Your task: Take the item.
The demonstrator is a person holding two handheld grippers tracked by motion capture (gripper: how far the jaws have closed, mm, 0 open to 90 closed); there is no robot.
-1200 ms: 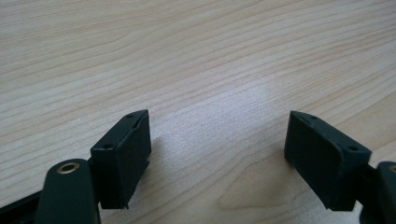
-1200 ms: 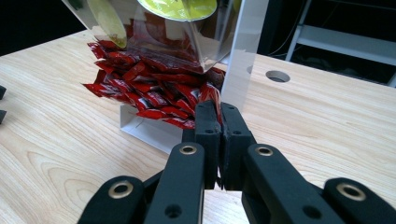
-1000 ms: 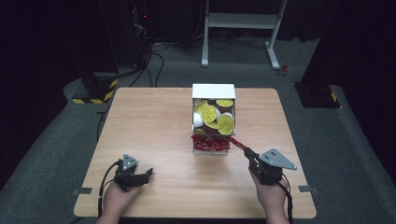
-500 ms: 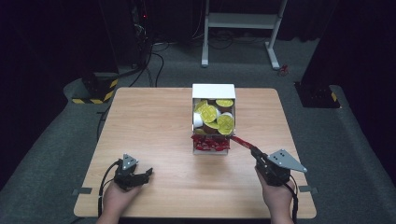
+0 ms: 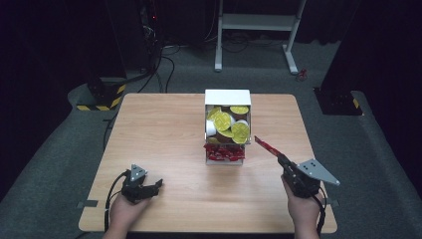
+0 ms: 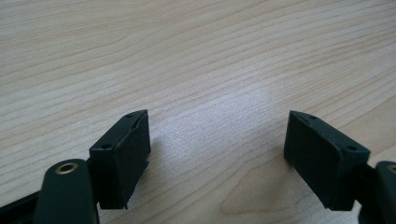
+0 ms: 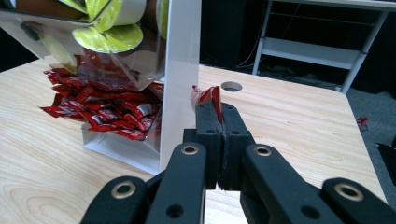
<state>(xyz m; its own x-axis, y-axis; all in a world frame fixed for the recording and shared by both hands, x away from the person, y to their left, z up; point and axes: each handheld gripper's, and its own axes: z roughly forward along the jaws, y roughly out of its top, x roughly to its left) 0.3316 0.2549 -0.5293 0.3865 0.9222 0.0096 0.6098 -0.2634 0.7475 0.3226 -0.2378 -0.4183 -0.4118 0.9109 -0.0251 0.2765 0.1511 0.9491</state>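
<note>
Between your right gripper's (image 7: 219, 109) pads, pressed tight together, sits one red sachet (image 7: 208, 94), its crumpled end poking out past the tips. From above, that sachet (image 5: 266, 146) sticks out of the gripper (image 5: 284, 160) as a thin red strip pointing up and left toward the box (image 5: 228, 97), held off the table (image 5: 164, 129) and clear of the box's right wall. Your right hand (image 5: 302, 209) sits near the table's front right corner.

More red sachets (image 7: 100, 109) lie heaped in the box's lower front tray, just left of the white wall (image 7: 180, 70) that your jaws run alongside. Above them the upper bin holds yellow-lidded cups (image 5: 228, 123), piled loosely.

Your left gripper (image 6: 217, 140) stands wide open with nothing between its pads, only bare wood grain under them. From above it (image 5: 155, 185) lies low on the table near the front left, well apart from the box, your left hand (image 5: 124, 211) behind it.
</note>
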